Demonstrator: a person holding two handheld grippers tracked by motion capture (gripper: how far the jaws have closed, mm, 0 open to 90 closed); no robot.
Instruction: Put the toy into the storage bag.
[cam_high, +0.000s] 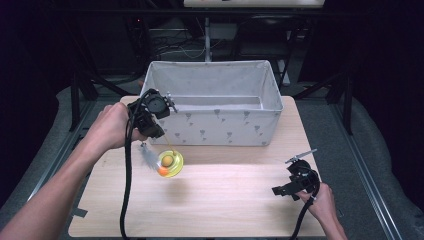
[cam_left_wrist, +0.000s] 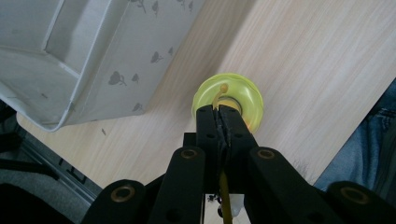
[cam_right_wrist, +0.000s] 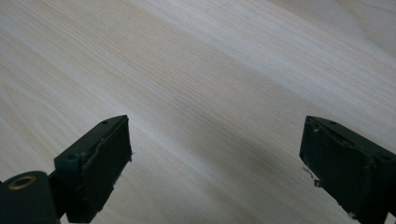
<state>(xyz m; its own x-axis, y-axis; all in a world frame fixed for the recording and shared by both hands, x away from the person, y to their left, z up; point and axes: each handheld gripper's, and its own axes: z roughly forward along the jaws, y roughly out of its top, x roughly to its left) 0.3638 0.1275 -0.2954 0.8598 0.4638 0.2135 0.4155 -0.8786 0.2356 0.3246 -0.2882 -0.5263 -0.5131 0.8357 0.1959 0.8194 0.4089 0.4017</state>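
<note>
A translucent yellow-green disc toy (cam_high: 171, 163) with an orange ball (cam_high: 163, 171) and a grey feather (cam_high: 148, 157) hangs on a thin yellow stem in front of the box's near left corner. My left gripper (cam_high: 156, 134) points down and is shut on that stem. In the left gripper view the jaws (cam_left_wrist: 219, 109) press together on the yellow stem, with the disc (cam_left_wrist: 233, 91) just beyond their tips. My right gripper (cam_high: 280, 190) rests low over the table's near right part. Its jaws (cam_right_wrist: 215, 158) stand wide open with bare wood between them.
A grey fabric box (cam_high: 220, 127) with a small printed pattern stands open-topped at the back of the light wooden table (cam_high: 225, 200); its corner (cam_left_wrist: 116, 56) is close to the left gripper. A black cable trails from each gripper toward the near edge.
</note>
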